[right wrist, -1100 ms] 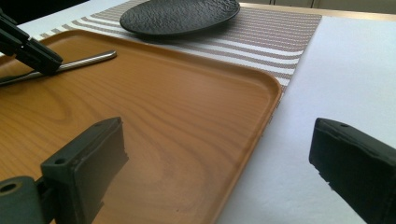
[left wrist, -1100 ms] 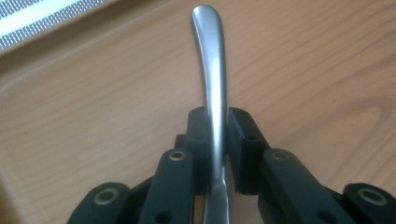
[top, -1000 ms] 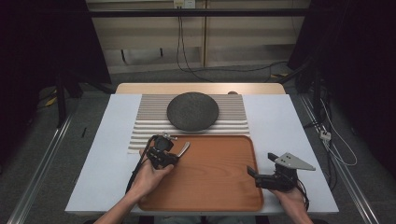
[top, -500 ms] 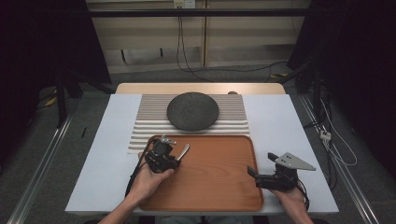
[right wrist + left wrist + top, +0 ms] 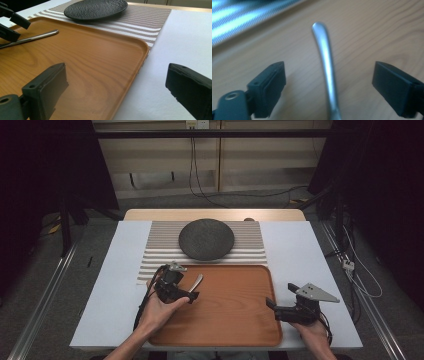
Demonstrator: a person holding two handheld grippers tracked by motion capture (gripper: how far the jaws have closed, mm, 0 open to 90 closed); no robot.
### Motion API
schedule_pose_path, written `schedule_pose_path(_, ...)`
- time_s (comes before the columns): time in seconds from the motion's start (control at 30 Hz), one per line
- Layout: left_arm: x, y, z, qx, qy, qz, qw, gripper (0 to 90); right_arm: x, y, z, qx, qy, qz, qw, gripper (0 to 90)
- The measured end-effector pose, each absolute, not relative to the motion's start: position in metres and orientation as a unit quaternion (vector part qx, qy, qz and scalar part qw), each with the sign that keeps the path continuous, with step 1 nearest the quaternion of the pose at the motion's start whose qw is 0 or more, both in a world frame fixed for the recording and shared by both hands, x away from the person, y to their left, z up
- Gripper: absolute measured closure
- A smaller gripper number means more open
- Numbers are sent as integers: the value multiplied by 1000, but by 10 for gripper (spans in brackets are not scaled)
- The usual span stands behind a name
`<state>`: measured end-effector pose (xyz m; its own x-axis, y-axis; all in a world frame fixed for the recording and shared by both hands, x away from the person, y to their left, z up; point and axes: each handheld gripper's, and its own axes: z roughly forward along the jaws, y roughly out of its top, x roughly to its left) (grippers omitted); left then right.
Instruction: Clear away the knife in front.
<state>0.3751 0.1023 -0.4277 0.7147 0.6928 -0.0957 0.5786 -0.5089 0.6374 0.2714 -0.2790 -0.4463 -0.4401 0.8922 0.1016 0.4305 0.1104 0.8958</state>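
A silver utensil handle point(image 5: 327, 65) lies on the wooden tray point(image 5: 235, 320), near its far left corner. My left gripper point(image 5: 187, 296) sits over it. Its jaws have just been opening and now stand wide on either side of the handle point(image 5: 196, 282) without touching it. The utensil's head end is hidden under the gripper. My right gripper point(image 5: 271, 305) rests by the tray's right rim, open, with nothing between its fingers point(image 5: 47, 87). In the right gripper view the handle point(image 5: 37, 37) lies flat on the tray point(image 5: 100, 62), with the left gripper point(image 5: 10, 25) at the far left.
A dark round plate point(image 5: 206, 238) sits on a striped placemat point(image 5: 155, 257) beyond the tray. Both lie on a white tabletop point(image 5: 305, 255). Cables run across the floor behind the table.
The left gripper's jaws have spread apart and let go of the utensil handle, which now lies on the tray. Neither hand has moved.
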Motion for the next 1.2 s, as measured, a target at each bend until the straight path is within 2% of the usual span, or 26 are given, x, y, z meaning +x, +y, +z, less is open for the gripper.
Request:
schedule_pose_path(0.13, 367, 102, -421, 854, 345, 89, 379, 536, 271, -278, -446, 468, 706, 471, 247, 36)
schedule_pose_path(0.2, 366, 98, -422, 859, 334, 84, 378, 616, 271, -278, -446, 467, 707, 470, 248, 36)
schedule_pose_path(0.23, 365, 95, -423, 862, 336, 83, 372, 691, 271, -278, -446, 467, 706, 471, 248, 36)
schedule_pose_path(0.3, 368, 91, -427, 869, 330, 63, 364, 747, 271, -278, -446, 469, 706, 469, 248, 36)
schedule_pose_path(0.37, 367, 86, -428, 877, 322, 63, 351, 846, 271, -278, -447, 470, 706, 469, 247, 36)
schedule_pose_path(0.43, 366, 82, -429, 884, 311, 62, 344, 900, 270, -277, -446, 469, 707, 469, 247, 36)
schedule_pose_path(0.9, 369, 78, -437, 895, 313, 96, 305, 900, 270, -277, -447, 468, 708, 469, 245, 36)
schedule_pose_path(1.2, 376, 87, -436, 895, 319, 94, 297, 900, 271, -276, -447, 469, 707, 468, 246, 36)
